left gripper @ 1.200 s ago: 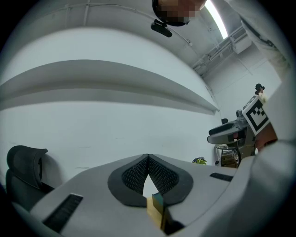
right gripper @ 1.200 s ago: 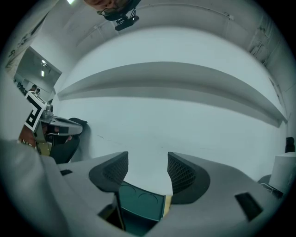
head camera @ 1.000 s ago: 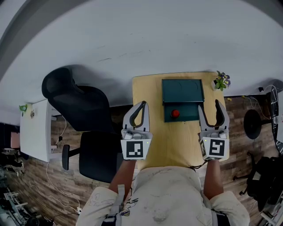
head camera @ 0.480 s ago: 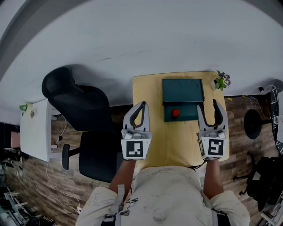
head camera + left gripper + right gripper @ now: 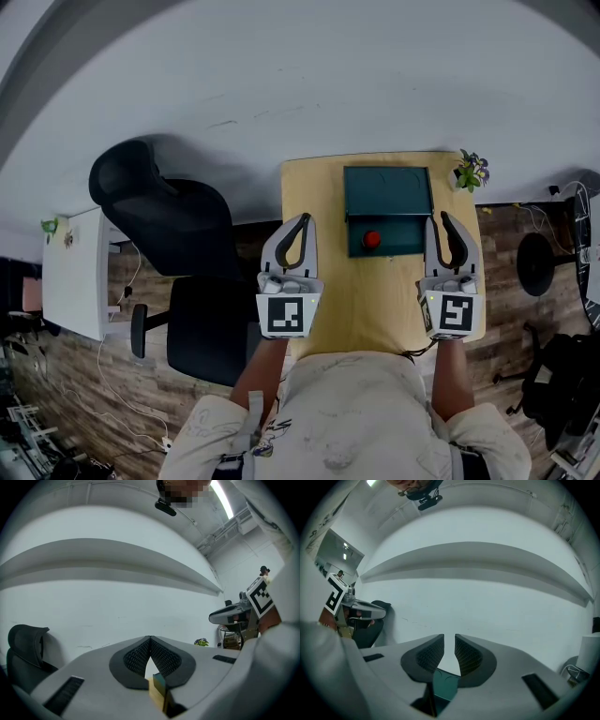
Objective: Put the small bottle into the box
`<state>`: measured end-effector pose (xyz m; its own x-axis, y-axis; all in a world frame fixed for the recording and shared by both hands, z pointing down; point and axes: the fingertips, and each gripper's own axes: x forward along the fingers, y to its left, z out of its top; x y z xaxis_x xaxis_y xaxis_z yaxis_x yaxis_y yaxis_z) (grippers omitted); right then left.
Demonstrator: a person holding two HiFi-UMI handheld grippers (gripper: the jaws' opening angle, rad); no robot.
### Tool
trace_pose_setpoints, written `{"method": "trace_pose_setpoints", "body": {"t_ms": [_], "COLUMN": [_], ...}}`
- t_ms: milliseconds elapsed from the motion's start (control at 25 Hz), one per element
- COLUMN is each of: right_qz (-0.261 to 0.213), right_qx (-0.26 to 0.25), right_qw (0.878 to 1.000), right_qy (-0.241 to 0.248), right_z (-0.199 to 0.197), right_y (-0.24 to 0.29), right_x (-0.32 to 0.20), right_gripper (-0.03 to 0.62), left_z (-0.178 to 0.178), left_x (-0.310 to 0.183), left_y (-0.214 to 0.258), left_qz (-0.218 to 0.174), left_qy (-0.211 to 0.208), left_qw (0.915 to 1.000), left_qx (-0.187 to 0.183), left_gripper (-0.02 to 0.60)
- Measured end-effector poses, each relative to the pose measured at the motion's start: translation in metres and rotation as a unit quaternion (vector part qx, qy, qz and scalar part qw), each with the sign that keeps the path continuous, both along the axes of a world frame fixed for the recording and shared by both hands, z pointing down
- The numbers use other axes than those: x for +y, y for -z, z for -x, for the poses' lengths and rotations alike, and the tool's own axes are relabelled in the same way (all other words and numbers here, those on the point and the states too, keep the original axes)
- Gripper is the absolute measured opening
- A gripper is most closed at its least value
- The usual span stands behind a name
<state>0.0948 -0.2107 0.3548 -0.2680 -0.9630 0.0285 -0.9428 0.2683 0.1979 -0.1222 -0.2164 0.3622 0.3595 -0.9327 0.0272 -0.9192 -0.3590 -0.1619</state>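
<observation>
Overhead, in the head view, the small bottle [image 5: 372, 241] shows red at the six o'clock end of the box [image 5: 387, 192], seemingly inside already. The left gripper [image 5: 300, 223] and right gripper [image 5: 438, 223] flank it at eight and four o'clock. A hasty reach could topple it or shove the box.

In the left gripper view the tips meet on nothing.

In the right gripper view the jaws have just been closing to a narrow, empty gap.

No writing is legible, only square markers.

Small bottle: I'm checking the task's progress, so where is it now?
In the head view, the small bottle is the red spot at the near part of the teal box, on the wooden table, left of the potted plant.
</observation>
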Motion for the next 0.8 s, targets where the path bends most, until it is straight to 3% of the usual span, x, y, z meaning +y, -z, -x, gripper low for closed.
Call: {"method": "trace_pose_setpoints", "body": {"t_ms": [240,800], "right_qz": [0.005,0.018], "right_qx": [-0.011,-0.007], "right_qw": [1.0,1.0], "right_qy": [0.008,0.021], "right_z": [0.006,0.011], "right_y": [-0.002,-0.007], "right_x": [0.002,0.001], "right_gripper": [0.018,0.018], "left_z": [-0.002,-0.002], "left_x": [0.002,0.004], "left_y": [-0.002,-0.005], "left_qz": [0.003,0.01], "left_qy": [-0.002,0.003], "left_qw": [1.0,0.9999], "left_qx": [-0.007,-0.001], "left_gripper": [0.008,0.008]}}
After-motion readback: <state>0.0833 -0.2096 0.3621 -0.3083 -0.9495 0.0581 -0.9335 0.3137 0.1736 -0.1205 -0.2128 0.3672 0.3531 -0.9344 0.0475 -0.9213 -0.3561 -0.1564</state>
